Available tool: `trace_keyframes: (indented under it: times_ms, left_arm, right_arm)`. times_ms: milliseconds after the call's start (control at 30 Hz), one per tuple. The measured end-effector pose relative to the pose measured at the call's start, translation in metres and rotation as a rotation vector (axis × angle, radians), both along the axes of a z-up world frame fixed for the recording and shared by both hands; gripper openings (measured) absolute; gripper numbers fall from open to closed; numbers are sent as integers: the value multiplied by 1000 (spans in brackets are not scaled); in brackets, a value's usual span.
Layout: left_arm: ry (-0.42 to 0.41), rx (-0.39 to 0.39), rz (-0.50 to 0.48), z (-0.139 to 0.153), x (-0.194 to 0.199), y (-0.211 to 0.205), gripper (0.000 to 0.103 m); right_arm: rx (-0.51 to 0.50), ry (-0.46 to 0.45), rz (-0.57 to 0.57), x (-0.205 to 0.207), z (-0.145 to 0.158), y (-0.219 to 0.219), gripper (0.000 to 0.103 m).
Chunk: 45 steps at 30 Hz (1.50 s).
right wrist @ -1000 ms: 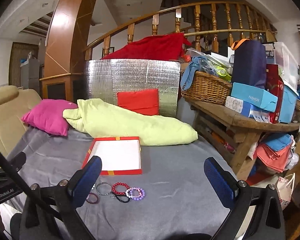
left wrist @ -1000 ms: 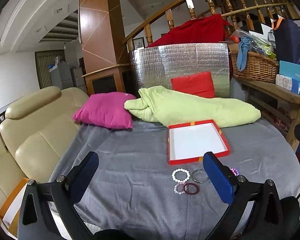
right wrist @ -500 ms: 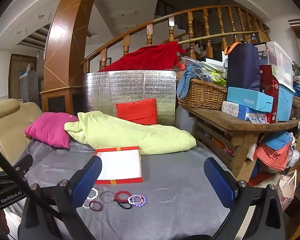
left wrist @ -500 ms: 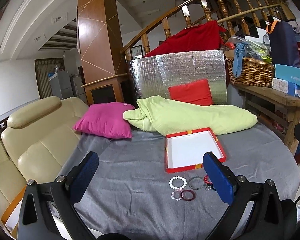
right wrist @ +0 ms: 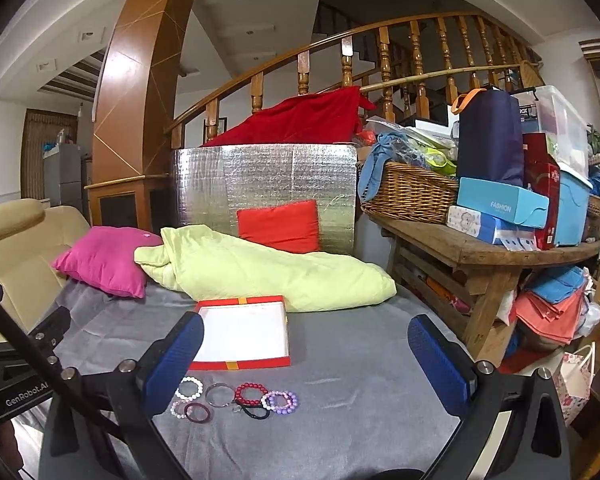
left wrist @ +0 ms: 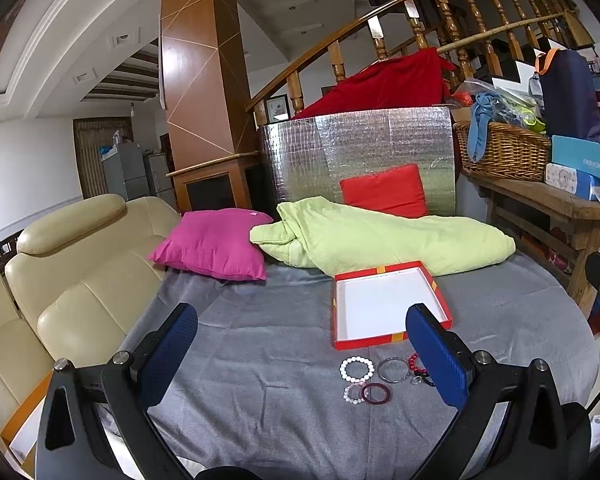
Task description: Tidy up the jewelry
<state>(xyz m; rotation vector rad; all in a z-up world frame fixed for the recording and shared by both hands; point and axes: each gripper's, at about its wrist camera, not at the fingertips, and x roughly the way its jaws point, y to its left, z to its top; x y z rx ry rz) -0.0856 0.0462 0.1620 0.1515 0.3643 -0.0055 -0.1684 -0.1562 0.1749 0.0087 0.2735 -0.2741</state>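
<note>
Spreading wide in the foreground of each wrist view are two blue-padded fingers on black arms: the left gripper (left wrist: 302, 350) stands fully parted with nothing between its pads, and the right gripper (right wrist: 306, 358) is parted likewise and holds nothing. Just past them, on the grey cloth covering the table (right wrist: 360, 364), lies a small cluster of bracelets. From the left wrist view, the white bead bracelet (left wrist: 356, 369), the thin silver bangle (left wrist: 393, 369), the pale pink bead bracelet (left wrist: 353, 394) and the dark maroon ring bangle (left wrist: 376, 394) show plainly, while the red bead bracelet (left wrist: 415, 362) is mostly hidden behind the right-hand finger. The right wrist view shows that red bead bracelet (right wrist: 251, 394) whole, plus a purple bead bracelet (right wrist: 279, 401) touching it and a black elastic band (right wrist: 255, 413) just in front, neither of which can be made out from the left; here the pink beads sit partly behind the left-hand finger. Beyond the cluster sits the shallow red square box with a white inside (left wrist: 388, 306), open and holding nothing. Farther back lie a magenta cushion (left wrist: 214, 244), a rumpled light green quilt (left wrist: 380, 238) and a red cushion (left wrist: 384, 191) leaning on a silver foil panel (right wrist: 264, 184). Only the left view takes in much of the cream leather sofa (left wrist: 72, 272); only the right view shows the full wooden bench (right wrist: 484, 252) stacked with a wicker basket (right wrist: 412, 194) and boxes
</note>
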Motion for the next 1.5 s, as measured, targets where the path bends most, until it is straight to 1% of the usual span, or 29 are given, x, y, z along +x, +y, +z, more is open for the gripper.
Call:
trace_keyframes:
  times_ms: [267,400,500,667,733,800,833,867,933,1033,1067,1200,1300,1400,1433,1500]
  left_arm:
    - [-19,3,-4,2,-6,-2,103]
    - [-24,4,-7,2,-8,-1,103]
    - [-29,6,-6,1,-9,-1,103]
    - [-28,11,-4,-3,-6,-1,103]
    - [-33,17,-3,-5,-3,-1,103]
    - [-38,19,-3,-9,-1,-1,103]
    - [-37,21,-5,-12,2,-1,103]
    - [-36,23,-5,-14,3,-2,103]
    - [-25,25,-9,-22,10,-3,103]
    - [-6,22,-17,-34,21,-4,103]
    - [9,23,-16,-41,28,-5,103]
    - [78,16,-16,-66,53,-7,103]
    - [134,14,-12,-89,74,-8,103]
    - [178,-9,-22,-109,95,-6,103]
    - [198,-20,-31,-116,103,-4,103]
    - [273,-46,-46,-137,127,1,103]
  right_arm:
    - [7,-21,-2,-3,2,1,103]
    - [26,1,21,2,1,-1,103]
    - [32,-8,14,4,-1,-1,103]
    - [84,-79,41,2,1,-8,103]
    - [78,-113,58,1,-1,-10,103]
    - [60,-177,74,-1,-6,-9,103]
    - [44,-180,60,0,-8,-8,103]
    - [26,-135,53,7,-9,-7,103]
    - [25,-63,84,21,-12,-6,103]
    - [31,-3,64,38,-24,-8,103]
    - [22,30,59,46,-29,-7,103]
    - [-5,137,55,76,-52,-7,103]
    - [-13,191,60,100,-68,-6,103]
    - [-29,232,69,121,-85,-3,103]
    - [-34,250,77,130,-91,-3,103]
    - [-9,302,134,153,-107,-9,103]
